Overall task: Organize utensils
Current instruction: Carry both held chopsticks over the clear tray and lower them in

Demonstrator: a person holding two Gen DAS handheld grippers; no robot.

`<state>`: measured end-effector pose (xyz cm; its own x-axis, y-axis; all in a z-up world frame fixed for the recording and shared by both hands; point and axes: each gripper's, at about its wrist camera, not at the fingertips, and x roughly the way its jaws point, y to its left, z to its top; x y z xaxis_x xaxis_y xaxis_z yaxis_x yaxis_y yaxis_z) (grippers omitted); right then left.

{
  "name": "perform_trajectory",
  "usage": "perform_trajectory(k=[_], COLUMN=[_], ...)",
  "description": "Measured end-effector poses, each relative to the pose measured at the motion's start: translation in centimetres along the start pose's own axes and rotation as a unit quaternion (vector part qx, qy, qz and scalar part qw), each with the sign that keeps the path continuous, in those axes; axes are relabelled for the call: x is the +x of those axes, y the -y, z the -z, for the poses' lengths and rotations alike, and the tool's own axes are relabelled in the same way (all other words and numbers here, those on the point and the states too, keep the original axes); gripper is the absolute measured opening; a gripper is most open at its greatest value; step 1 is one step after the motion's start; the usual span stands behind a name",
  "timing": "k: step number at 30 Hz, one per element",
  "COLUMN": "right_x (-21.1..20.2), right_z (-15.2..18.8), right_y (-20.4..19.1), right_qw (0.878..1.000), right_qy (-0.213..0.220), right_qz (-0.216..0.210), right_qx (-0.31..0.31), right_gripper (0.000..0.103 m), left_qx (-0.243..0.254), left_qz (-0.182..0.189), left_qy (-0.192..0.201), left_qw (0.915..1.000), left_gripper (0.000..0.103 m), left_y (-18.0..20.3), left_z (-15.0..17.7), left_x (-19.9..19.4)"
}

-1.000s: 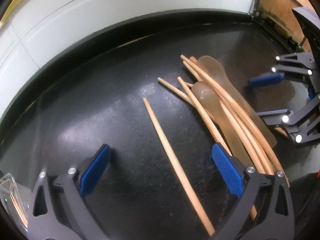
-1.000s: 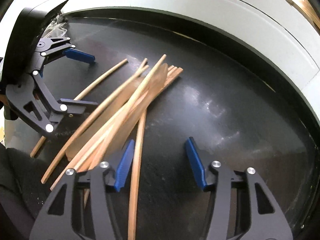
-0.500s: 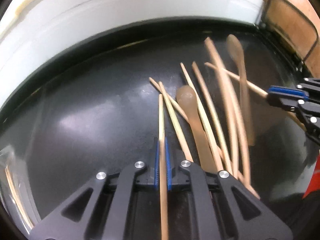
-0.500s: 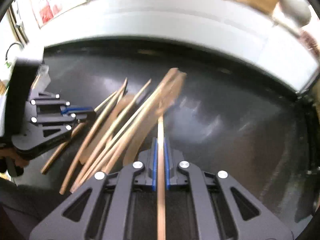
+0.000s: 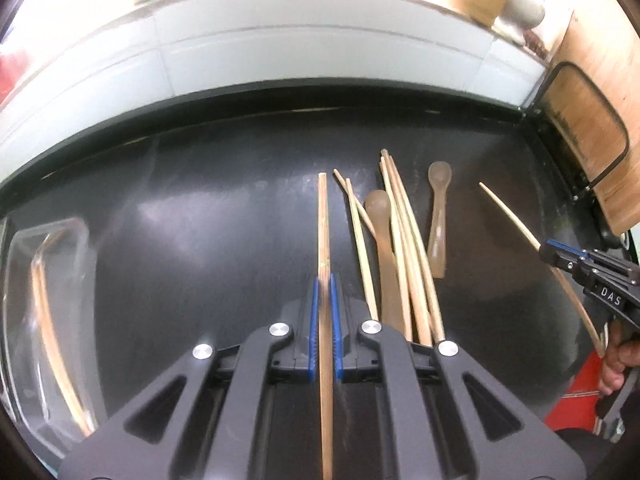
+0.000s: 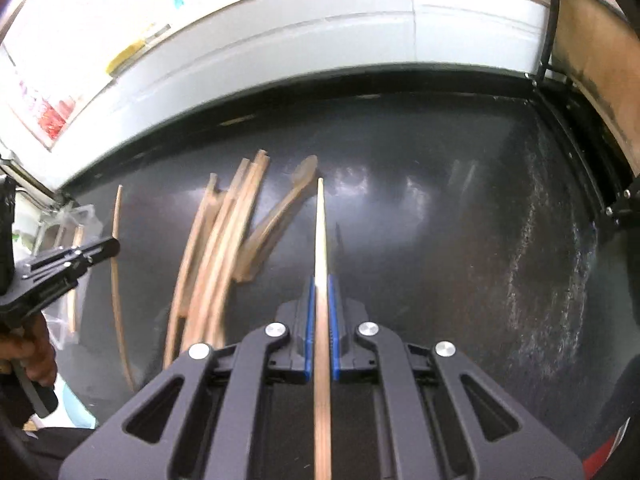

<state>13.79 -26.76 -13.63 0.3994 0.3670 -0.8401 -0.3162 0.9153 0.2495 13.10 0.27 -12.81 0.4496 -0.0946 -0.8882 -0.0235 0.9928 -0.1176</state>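
At lower centre of each wrist view, one chopstick [image 5: 323,232] is pinched in the left gripper [image 5: 324,300]; another chopstick [image 6: 321,232] is clamped in the right gripper [image 6: 321,300].

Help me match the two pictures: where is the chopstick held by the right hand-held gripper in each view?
Left wrist view: far right, slanting up-left from the right hand-held gripper; chopstick.
Right wrist view: centre, running straight up between the blue pads; chopstick.
Shared landmark: the pile of loose chopsticks.

Each hand-held gripper closed on a chopstick [image 5: 323,232] (both lifted off countertop [image 5: 200,220]).
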Motion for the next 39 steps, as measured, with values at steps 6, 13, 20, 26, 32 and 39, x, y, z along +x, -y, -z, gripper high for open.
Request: perform_trajectory(k=[6,13,20,26,32,39], right_x=[-3.0,-3.8,-2.1,0.7,4.3,7.5], right_z=[-1.5,-3.4,-4.8,-4.4,-3.9,-3.4], right_y=[-5.7,-16.9,-28.6,-37.1,-41.2,-42.9], right_qw=[0.997,0.984,0.965,0.957,0.959,0.964], right_qy=[0.012,0.012,-0.005,-0.025,-0.051,-0.070], right_qz=[-0.069,-0.154,-0.232,-0.260,-0.255,-0.242], right_qx=[-0.028,-0.084,-0.119,-0.126,-0.109,-0.084], right_gripper=[0.007,0.007,0.007,0.007,0.007,0.007], left_qx=[-0.045,-0.096,-0.149,-0.180,-0.202,-0.215], left_qz=[-0.018,-0.064,-0.099,-0.123,-0.115,-0.093], left_qy=[0.016,0.042,0.066,0.065,0.052,0.037], left_qw=[0.9987,0.9924,0.9817,0.9737,0.9712,0.9715], left_gripper=[0.005,0.005,0.005,0.005,0.005,0.005], left_y=[-1.7,-7.0,-15.1,-22.3,-27.3,-30.4], left_z=[0.7,1.1,2.6,4.2,5.1,4.5], left_x=[-5.1,-11.4,-16.1,-17.9,-17.2,-14.7])
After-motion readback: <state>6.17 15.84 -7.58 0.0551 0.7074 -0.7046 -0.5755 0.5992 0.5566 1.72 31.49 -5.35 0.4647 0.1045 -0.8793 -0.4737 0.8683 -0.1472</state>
